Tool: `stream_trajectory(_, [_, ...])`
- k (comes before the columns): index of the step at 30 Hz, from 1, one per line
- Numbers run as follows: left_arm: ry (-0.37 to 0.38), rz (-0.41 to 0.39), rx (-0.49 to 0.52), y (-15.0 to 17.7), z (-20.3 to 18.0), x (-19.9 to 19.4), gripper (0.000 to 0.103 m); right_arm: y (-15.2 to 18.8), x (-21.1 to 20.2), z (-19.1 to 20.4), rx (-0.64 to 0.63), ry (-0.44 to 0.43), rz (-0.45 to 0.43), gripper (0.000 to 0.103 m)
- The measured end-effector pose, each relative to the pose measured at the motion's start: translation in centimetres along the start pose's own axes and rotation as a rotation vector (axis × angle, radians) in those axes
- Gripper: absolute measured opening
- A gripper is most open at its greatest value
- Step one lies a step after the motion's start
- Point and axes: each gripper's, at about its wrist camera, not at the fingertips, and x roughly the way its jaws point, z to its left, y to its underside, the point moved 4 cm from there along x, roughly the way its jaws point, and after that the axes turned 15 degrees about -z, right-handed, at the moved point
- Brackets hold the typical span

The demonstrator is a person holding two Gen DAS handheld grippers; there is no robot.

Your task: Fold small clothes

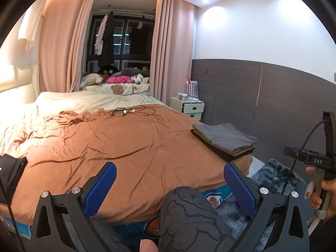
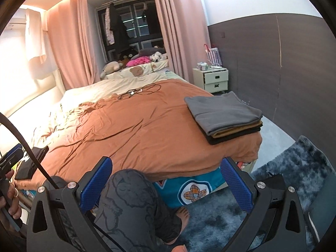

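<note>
Clothes: folded stack [image 2: 225,116] ahead-right of both tongs, dark pile [image 2: 31,162] left. Left tongs [image 1: 170,187] and right tongs [image 2: 166,180] wide, empty. Between garments, likely; next, fetch from pile.

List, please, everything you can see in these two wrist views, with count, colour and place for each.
Folded clothes stack: one; grey on tan on black; bed's near right corner.
Dark clothes: one pile, black; bed's near left edge.
Bedspread: one, orange-brown; over the bed.
Cables: one tangle, black; far on the bedspread.
Plush toys: several, mixed colours; by the window.
Curtains: pink; flanking the window.
Nightstand: one, cream; beside the bed, at the wall.
Rug: one, blue-grey; on the floor.
Knee: grey patterned trousers; against the bed.
Left gripper: open, empty.
Right gripper: open, empty.
</note>
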Motion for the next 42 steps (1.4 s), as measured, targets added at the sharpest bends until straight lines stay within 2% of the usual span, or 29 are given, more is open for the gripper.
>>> stream_trajectory(14, [-0.012,-0.051,-0.019,0.9,1.1,-2.1,0.103,2.4,-0.8,2.7,-0.027,-0.010,-0.004,0.103])
stream_trajectory(22, [-0.006,-0.035,-0.032,1.3,1.7,-2.3,0.103,2.5,-1.1,3.2,-0.029,-0.012,-0.029,0.103])
stream_trajectory(42, [-0.004,-0.040,0.028,0.8,1.0,-2.2,0.103,3.3,-1.2,4.1,-0.033,0.011,-0.048,0.103])
